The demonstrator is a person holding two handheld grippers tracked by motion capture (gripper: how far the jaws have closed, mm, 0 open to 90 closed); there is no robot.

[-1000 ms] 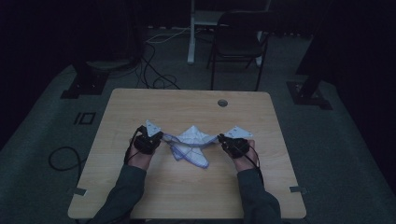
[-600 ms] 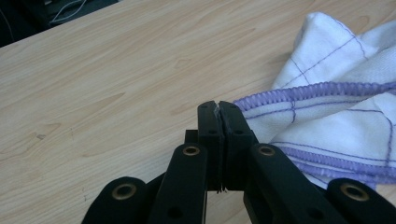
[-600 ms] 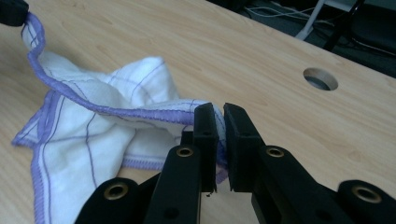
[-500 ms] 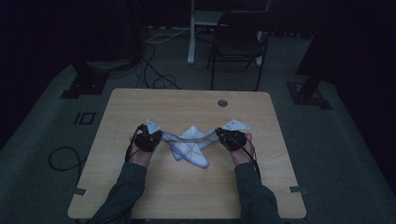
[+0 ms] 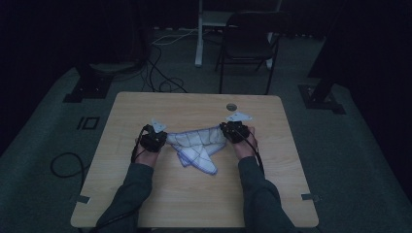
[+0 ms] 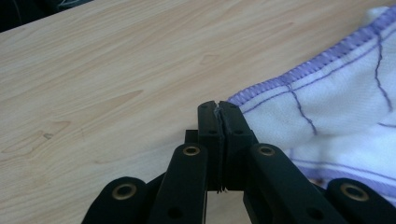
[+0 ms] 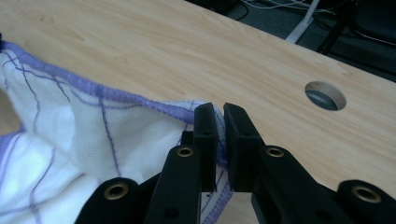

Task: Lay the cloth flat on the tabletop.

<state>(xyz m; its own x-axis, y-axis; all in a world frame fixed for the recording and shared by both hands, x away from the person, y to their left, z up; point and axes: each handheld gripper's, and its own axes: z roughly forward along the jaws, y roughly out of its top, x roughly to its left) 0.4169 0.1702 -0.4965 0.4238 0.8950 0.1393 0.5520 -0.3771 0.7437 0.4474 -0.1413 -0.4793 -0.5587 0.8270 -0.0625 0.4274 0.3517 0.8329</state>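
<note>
A white cloth (image 5: 197, 145) with purple grid lines and a purple hem hangs between both grippers over the wooden table (image 5: 194, 204). My left gripper (image 5: 160, 141) is shut on one corner of the cloth (image 6: 327, 112), the hem caught between its black jaws (image 6: 218, 108). My right gripper (image 5: 228, 132) is shut on the opposite corner of the cloth (image 7: 84, 140), with the hem pinched between its jaws (image 7: 219, 112). The middle of the cloth sags down and a folded part rests on the tabletop toward the person.
A round cable hole (image 5: 231, 106) (image 7: 325, 95) lies in the table just beyond the right gripper. A dark chair (image 5: 248, 43) and a white post stand behind the table. Cables run across the floor at the left.
Both hands have shifted across the table toward the right and slightly away from the person, carrying the cloth along. The cloth's top edge now stretches flatter between them.
</note>
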